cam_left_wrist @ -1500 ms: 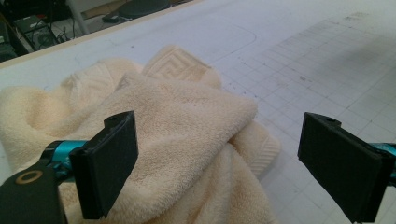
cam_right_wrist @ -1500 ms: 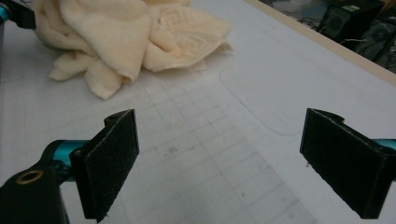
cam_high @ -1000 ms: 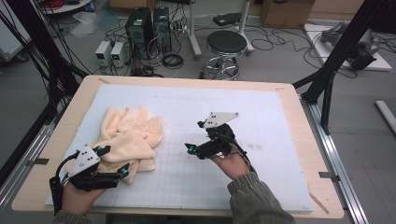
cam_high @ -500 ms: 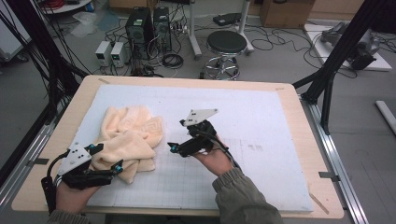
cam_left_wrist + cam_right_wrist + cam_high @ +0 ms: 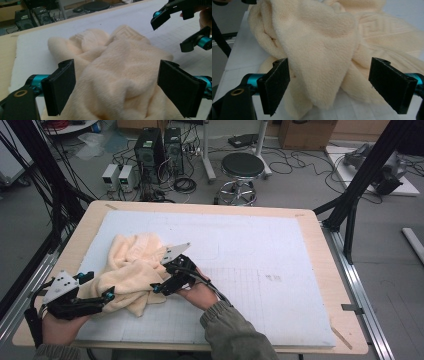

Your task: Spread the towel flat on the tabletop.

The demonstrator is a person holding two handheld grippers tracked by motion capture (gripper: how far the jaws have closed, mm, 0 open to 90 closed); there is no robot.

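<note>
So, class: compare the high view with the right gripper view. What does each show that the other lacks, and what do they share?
High view alone: the round black stool, the light wooden table, the left gripper.

Right gripper view alone: the Greek-key border woven into the crumpled cream terry towel.

Both: that towel, the white gridded mat, the open right gripper facing it.
</note>
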